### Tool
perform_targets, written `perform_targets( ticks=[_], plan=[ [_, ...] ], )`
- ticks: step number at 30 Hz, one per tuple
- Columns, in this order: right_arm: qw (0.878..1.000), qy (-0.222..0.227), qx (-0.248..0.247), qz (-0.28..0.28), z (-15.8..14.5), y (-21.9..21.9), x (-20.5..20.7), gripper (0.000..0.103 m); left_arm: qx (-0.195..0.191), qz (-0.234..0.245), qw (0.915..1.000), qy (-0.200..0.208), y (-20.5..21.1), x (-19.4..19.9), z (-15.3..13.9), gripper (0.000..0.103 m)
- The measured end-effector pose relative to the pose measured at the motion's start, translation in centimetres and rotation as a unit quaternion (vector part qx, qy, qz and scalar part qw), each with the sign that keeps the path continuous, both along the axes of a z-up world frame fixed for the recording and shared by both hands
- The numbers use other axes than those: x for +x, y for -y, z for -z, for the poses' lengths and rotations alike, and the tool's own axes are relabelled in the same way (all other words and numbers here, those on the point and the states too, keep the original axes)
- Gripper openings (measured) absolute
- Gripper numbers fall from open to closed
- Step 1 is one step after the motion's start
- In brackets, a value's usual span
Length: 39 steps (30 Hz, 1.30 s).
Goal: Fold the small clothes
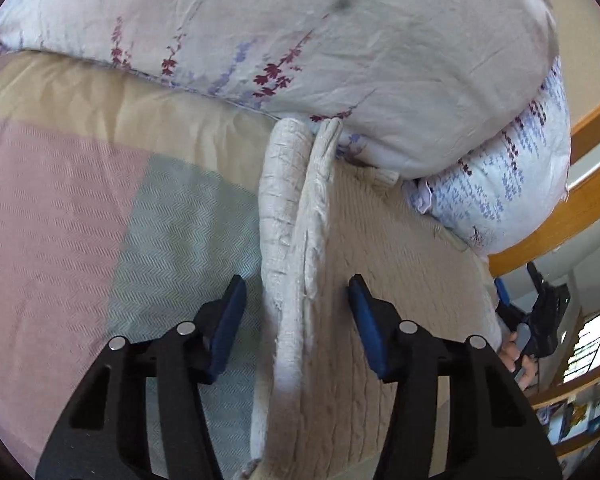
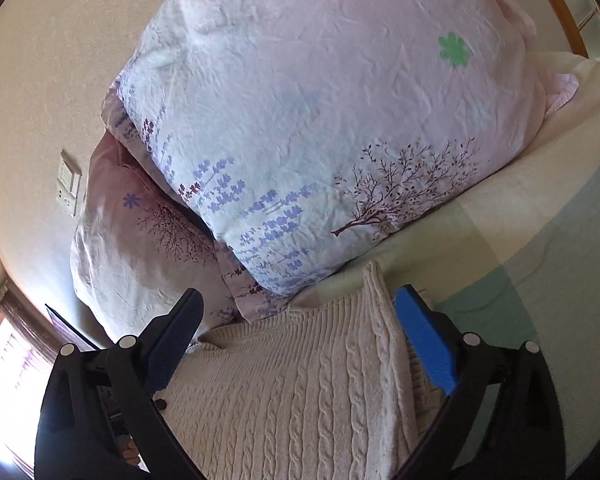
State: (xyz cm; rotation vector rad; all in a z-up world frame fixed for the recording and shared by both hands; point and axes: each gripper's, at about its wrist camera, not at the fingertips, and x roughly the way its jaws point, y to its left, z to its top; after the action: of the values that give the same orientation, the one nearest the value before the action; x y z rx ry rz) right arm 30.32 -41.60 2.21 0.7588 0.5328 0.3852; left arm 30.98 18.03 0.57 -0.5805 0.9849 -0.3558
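Observation:
A cream cable-knit sweater (image 1: 388,248) lies on the bed, its folded-over edge (image 1: 292,220) running from between my left fingers toward the pillows. My left gripper (image 1: 298,304) is open, its blue pads on either side of that fold, not closed on it. In the right wrist view the same sweater (image 2: 292,392) fills the bottom, with a folded ridge (image 2: 380,340) near the right pad. My right gripper (image 2: 300,328) is open above the sweater. The right gripper also shows in the left wrist view (image 1: 540,312) at the sweater's far side.
Two floral pillows (image 1: 300,40) (image 2: 324,120) are stacked at the head of the bed, touching the sweater's end. A pink, green and beige bedspread (image 1: 80,208) covers the bed. A wooden bed frame (image 1: 560,220) and a wall switch (image 2: 69,184) are beyond.

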Motion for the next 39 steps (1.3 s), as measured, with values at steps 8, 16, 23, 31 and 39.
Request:
perform_targets(
  ticks=[8,16,23,31,39],
  plan=[
    [0.999,0.018,0.03,0.01,-1.7,1.1,-0.3,0.099,-0.127,-0.021,0.9917,0.011,3.3,-0.6,-4.1,0.017],
    [0.997,0.01,-0.024,0.077,-3.2,4.7,-1.3,0.095,-0.198,0.159,0.9646,0.07,26.2,2.7,-8.0,0.02],
    [0.997,-0.057,-0.058,0.017,-2.7,6.9,-0.2,0.098,-0.232,0.195,0.951,0.063,29.6,3.0,-6.7,0.07],
    [0.974,-0.193,-0.011,-0.116,2.3,4.3,4.4,0.094,-0.025,0.135,0.9904,0.017,22.8,0.6,-3.3,0.08],
    [0.964,-0.217,0.023,-0.152,5.2,2.1,4.0,0.041,-0.021,0.144,0.9894,-0.005,27.2,1.4,0.9,0.066]
  ],
)
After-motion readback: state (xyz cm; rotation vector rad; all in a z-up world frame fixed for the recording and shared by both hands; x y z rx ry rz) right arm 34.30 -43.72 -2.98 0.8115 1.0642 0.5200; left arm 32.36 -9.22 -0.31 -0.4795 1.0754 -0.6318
